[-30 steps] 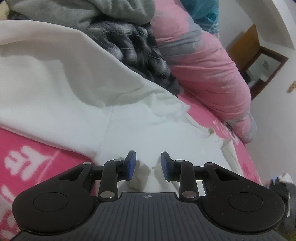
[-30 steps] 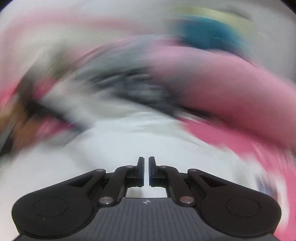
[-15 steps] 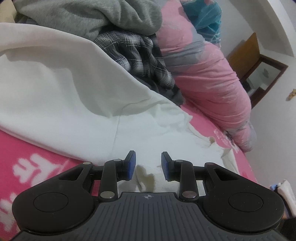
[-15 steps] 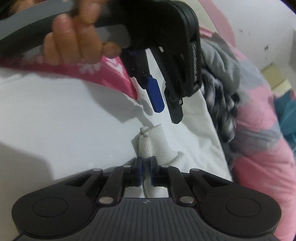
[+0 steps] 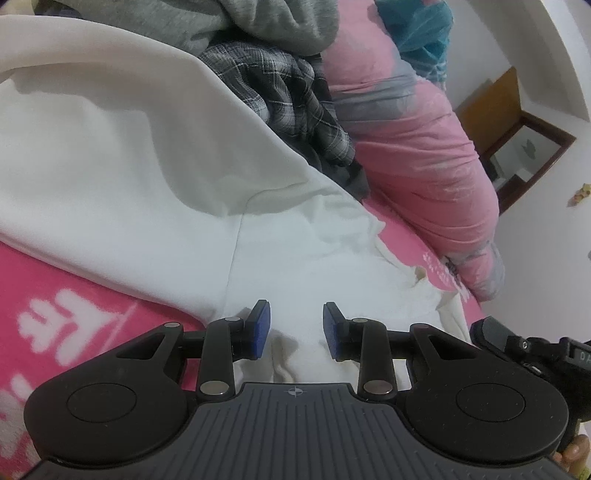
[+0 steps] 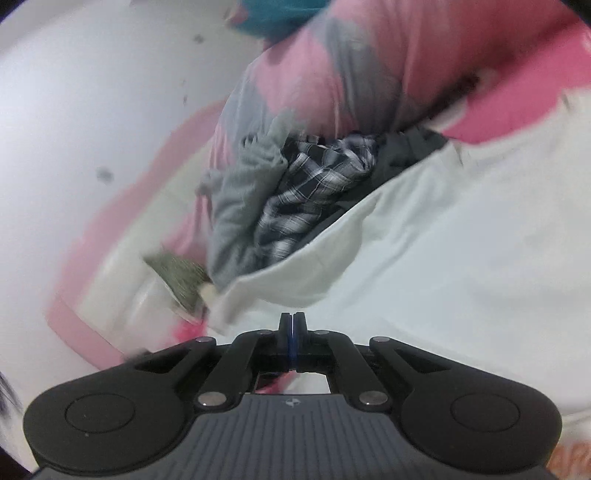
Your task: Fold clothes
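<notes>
A white sweatshirt [image 5: 140,177] lies spread on the pink bed cover [image 5: 55,314], one part folded over. My left gripper [image 5: 295,326] is open, its blue pads on either side of the white cuff [image 5: 291,350] of a sleeve, low over the cloth. The sweatshirt also shows in the right wrist view [image 6: 461,240], blurred. My right gripper [image 6: 291,325] is shut with the pads pressed together and nothing visible between them, above the white cloth.
A pile of clothes lies behind the sweatshirt: a grey garment [image 5: 266,22] and a black-and-white plaid shirt [image 5: 288,92]. A pink and grey quilt roll [image 5: 413,140] runs along the wall. The other gripper's black body [image 5: 535,350] shows at the right edge.
My right gripper has swung away from the cuff and the left gripper and now faces the clothes pile, still shut. My left gripper has stayed over the cuff, open.
</notes>
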Available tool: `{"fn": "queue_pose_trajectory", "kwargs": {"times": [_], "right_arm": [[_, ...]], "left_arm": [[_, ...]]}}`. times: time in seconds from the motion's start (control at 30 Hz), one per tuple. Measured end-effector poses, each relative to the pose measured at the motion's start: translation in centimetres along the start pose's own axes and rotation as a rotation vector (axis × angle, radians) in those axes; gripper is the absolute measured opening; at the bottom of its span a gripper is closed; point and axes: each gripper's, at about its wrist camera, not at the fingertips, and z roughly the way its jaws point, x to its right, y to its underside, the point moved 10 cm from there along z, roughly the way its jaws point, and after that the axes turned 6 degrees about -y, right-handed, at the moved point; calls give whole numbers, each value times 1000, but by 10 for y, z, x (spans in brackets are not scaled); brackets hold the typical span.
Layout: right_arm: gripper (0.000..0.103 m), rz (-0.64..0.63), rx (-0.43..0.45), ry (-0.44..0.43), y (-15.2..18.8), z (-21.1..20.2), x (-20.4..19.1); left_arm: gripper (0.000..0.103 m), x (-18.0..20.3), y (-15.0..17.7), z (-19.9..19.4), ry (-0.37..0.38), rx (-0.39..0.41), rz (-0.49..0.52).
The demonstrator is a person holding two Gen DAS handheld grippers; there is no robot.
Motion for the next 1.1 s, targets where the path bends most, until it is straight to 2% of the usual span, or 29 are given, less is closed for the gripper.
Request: {"fn": "queue_pose_trajectory", "kwargs": {"times": [0.1,0.2,0.23,0.33,0.43,0.5,0.53,0.57,0.7,0.77,0.87,0.97,1.1], "right_arm": [[0,-30,-19,35,7,-2,2],[0,-104,-11,134,7,-16,2],[0,-138,-7,186,7,-22,4],[0,-310,-16,430,8,-43,18],[0,-426,-59,653,19,-55,48],[0,-454,-113,761,30,-59,73],[0,-433,-130,774,33,-61,84],[0,-410,-116,749,31,-65,85],[0,-403,40,760,-19,-99,85],[0,-421,96,829,-52,-115,99],[0,-408,117,914,-92,-129,139],[0,-341,91,949,-112,-131,186],[0,-334,127,1036,-129,-145,220]], "left_arm": [[31,-3,-1,0,-7,6,-8],[31,9,-3,-6,25,35,41],[31,17,-2,-10,42,48,74],[31,57,12,-19,130,73,240],[31,84,39,-12,161,37,361],[31,81,59,11,81,-67,394],[28,72,68,23,33,-110,392],[28,71,68,23,34,-101,393],[28,66,66,22,43,-108,363],[28,66,67,21,42,-108,363],[28,68,67,19,34,-101,381],[28,68,67,19,31,-95,393],[28,69,68,20,30,-89,402]]}}
